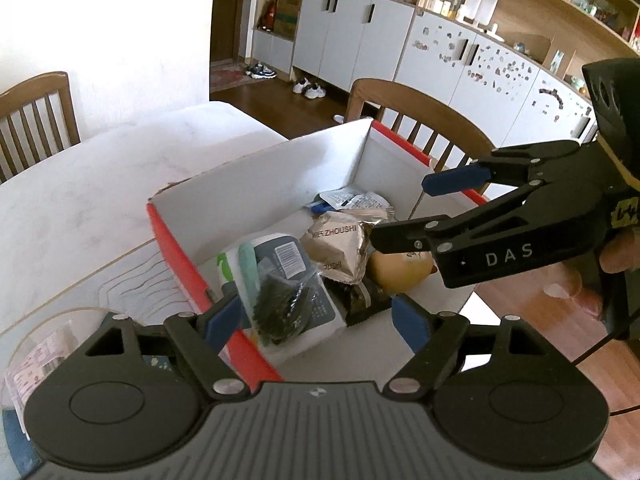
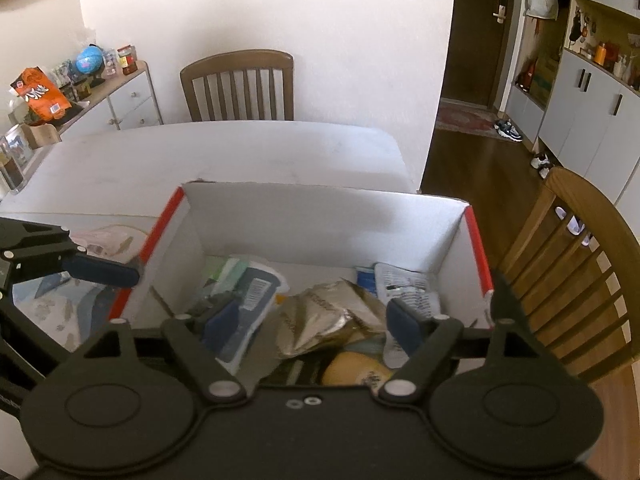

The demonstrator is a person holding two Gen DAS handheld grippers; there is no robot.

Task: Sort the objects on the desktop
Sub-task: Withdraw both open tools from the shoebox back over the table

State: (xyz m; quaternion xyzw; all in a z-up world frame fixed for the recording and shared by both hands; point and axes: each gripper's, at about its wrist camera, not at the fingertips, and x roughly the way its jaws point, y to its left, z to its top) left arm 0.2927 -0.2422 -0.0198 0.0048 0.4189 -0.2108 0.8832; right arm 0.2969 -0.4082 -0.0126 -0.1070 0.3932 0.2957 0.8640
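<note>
A white cardboard box with red edges (image 1: 256, 184) (image 2: 320, 216) sits on the white table. It holds a silver foil packet (image 1: 340, 248) (image 2: 328, 312), a white-and-grey pouch with a barcode (image 1: 280, 264) (image 2: 252, 300), a dark green packet (image 1: 280, 308), a yellow round item (image 1: 400, 272) (image 2: 356, 368) and a printed sachet (image 1: 360, 200) (image 2: 404, 284). My left gripper (image 1: 316, 320) is open and empty at the box's near left wall. My right gripper (image 2: 308, 324) is open and empty over the box; it also shows in the left wrist view (image 1: 404, 212).
A clear plastic bag with a pink label (image 1: 40, 360) (image 2: 104, 240) lies on the table left of the box. Wooden chairs (image 1: 420, 120) (image 2: 240, 84) stand around the table. White cabinets (image 1: 460, 60) line the far wall.
</note>
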